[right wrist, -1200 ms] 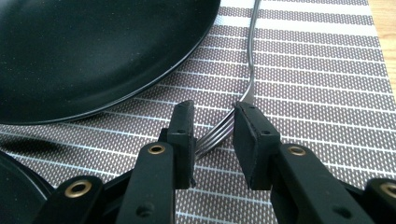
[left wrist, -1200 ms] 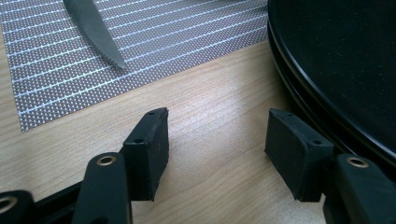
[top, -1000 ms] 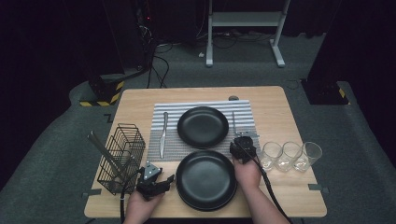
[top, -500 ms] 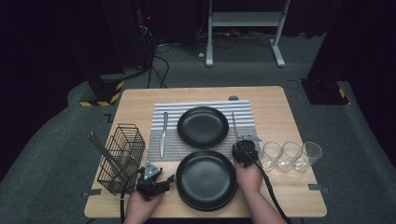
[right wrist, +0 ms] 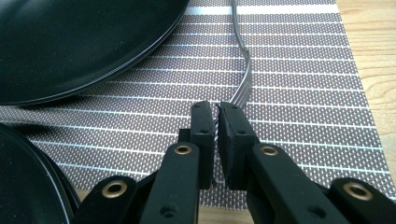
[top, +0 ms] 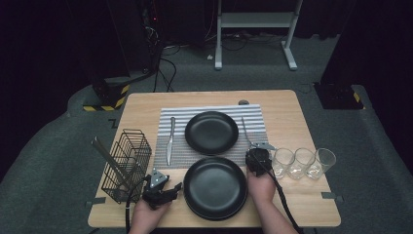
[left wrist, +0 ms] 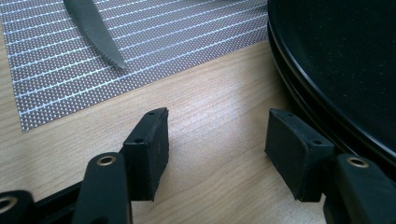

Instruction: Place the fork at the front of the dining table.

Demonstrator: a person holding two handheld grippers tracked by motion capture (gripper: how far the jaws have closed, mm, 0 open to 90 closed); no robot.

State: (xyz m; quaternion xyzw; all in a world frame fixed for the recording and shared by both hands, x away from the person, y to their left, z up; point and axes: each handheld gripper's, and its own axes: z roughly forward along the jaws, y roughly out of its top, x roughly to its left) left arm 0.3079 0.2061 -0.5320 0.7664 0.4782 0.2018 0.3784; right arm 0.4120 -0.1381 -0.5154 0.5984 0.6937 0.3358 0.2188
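A metal fork (right wrist: 246, 70) lies on the striped placemat (right wrist: 299, 93), right of the far black plate (top: 211, 132). My right gripper (right wrist: 217, 116) is shut on the fork's tine end, its jaws having just been closing on it. From above, the right gripper (top: 255, 149) sits between the near stacked black plates (top: 214, 187) and the glasses. My left gripper (left wrist: 217, 135) rests open on the bare wood with nothing between its pads, just left of the near plates (left wrist: 336, 70). The left gripper (top: 175, 188) points toward that stack's rim. A knife (top: 170, 140) lies on the placemat's left side.
Three clear glasses (top: 302, 163) stand in a row right of my right hand. A black wire basket (top: 127, 163) with a long utensil leaning in it stands at the table's left. The table's near edge runs just behind both hands.
The right hand has edged slightly toward the near right beside the fork's end. The left hand and everything on the table have stayed put.
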